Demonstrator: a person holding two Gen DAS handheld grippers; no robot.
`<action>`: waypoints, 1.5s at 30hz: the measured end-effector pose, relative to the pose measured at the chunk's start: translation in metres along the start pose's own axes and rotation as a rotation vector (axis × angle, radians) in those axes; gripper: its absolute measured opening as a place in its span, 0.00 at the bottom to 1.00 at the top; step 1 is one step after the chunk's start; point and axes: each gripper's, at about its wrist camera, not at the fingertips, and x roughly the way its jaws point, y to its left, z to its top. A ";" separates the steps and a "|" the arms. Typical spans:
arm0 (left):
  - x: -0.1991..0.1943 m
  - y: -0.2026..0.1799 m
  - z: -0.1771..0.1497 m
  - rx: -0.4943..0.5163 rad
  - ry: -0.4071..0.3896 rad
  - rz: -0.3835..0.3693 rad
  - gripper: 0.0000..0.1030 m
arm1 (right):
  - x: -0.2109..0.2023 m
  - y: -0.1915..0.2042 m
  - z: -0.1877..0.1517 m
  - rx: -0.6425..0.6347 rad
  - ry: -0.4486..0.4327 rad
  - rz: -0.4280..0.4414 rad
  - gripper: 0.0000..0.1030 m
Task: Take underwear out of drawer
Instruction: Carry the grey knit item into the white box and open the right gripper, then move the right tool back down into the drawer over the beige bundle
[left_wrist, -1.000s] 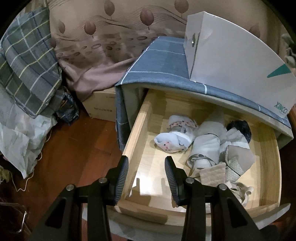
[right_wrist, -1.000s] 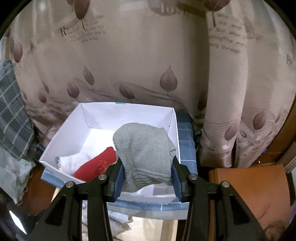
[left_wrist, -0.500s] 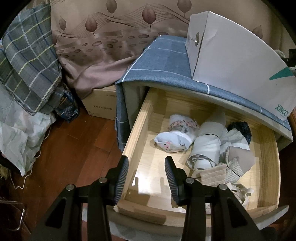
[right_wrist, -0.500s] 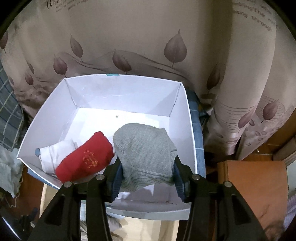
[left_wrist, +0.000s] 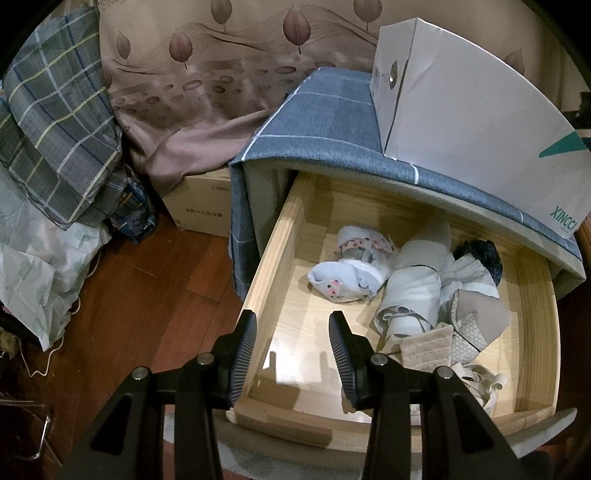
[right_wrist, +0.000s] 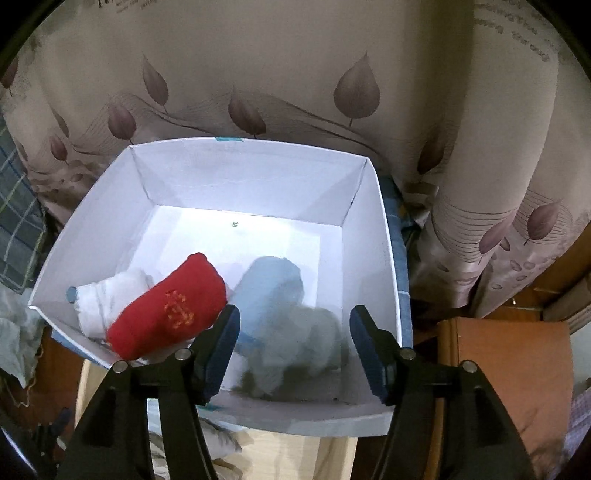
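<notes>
The wooden drawer (left_wrist: 284, 236) is pulled open and holds several rolled garments: a white patterned roll (left_wrist: 343, 278), a pale grey roll (left_wrist: 413, 291), a black one (left_wrist: 484, 254). My left gripper (left_wrist: 292, 334) is open and empty, hovering above the drawer's front left corner. My right gripper (right_wrist: 293, 328) is open above the white box (right_wrist: 373, 206). A grey garment (right_wrist: 288, 317), motion-blurred, is dropping free of the jaws into the box beside a red roll (right_wrist: 170, 306) and a white roll (right_wrist: 110, 295).
The white box (left_wrist: 472, 107) stands on the blue-grey cloth (left_wrist: 325, 118) that covers the cabinet top. A cardboard carton (left_wrist: 199, 206), plaid fabric (left_wrist: 55, 110) and a curtain (right_wrist: 295, 66) are close by. A brown surface (right_wrist: 509, 369) lies to the right.
My right gripper moved over the box, opened and let go of the grey garment, which now falls inside. My left gripper stays open over the drawer, with the view drifting slightly.
</notes>
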 end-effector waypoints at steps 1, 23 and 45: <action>0.000 0.000 0.000 -0.001 -0.001 0.001 0.40 | -0.005 0.000 0.000 0.001 -0.007 0.010 0.58; -0.001 0.004 0.000 -0.027 0.002 -0.005 0.40 | 0.007 0.073 -0.150 -0.203 0.354 0.266 0.62; 0.001 0.010 0.002 -0.062 0.005 -0.035 0.40 | 0.105 0.168 -0.187 -0.396 0.624 0.325 0.64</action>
